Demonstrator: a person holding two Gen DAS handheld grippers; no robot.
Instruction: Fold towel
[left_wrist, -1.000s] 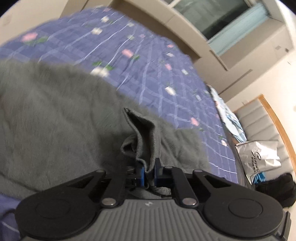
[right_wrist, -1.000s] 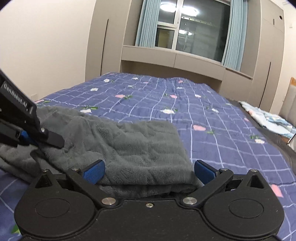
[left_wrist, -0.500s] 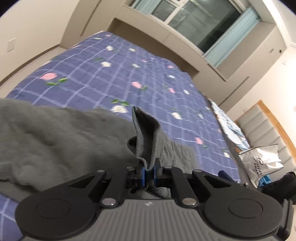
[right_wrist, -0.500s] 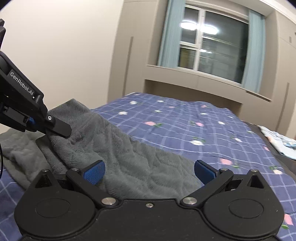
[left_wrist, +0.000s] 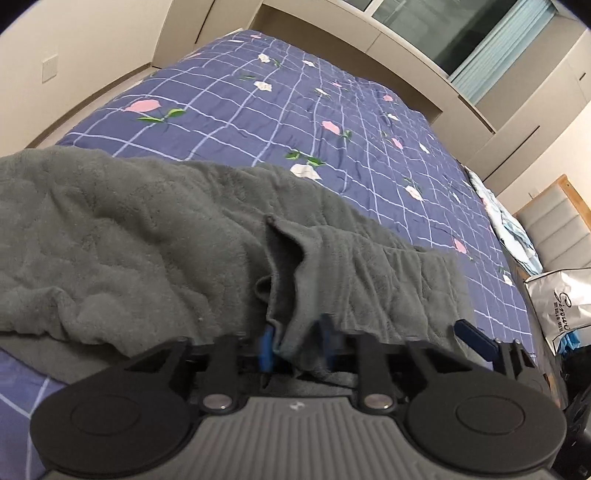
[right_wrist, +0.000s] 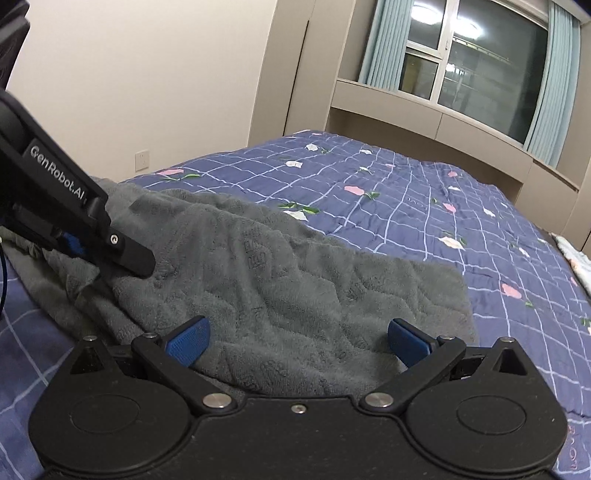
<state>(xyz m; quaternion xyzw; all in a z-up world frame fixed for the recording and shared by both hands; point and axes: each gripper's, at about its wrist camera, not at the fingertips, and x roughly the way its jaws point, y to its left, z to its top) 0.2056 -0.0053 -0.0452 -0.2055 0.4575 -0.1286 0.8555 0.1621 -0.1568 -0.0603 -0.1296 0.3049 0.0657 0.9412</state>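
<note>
Letting go of the folded edge

Left gripper (left_wrist: 295, 341) opening now, blue pads parting around the pinched corner of the soft grey terry towel (left_wrist: 147, 251); a second ago clamped tight on that raised fold, now cloth loose between the jaws and sagging; towel lying doubled on the purple checked floral bedspread (left_wrist: 295, 110); right gripper (right_wrist: 297, 339) spread wide, holding nothing, towel merely lying between its pads; fold likely laid, smoothing probably next.

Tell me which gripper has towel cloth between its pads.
The left gripper: its jaws are opening with a bunched fold of the grey towel between them. The right gripper stands wide open, its pads apart over the towel.
</note>
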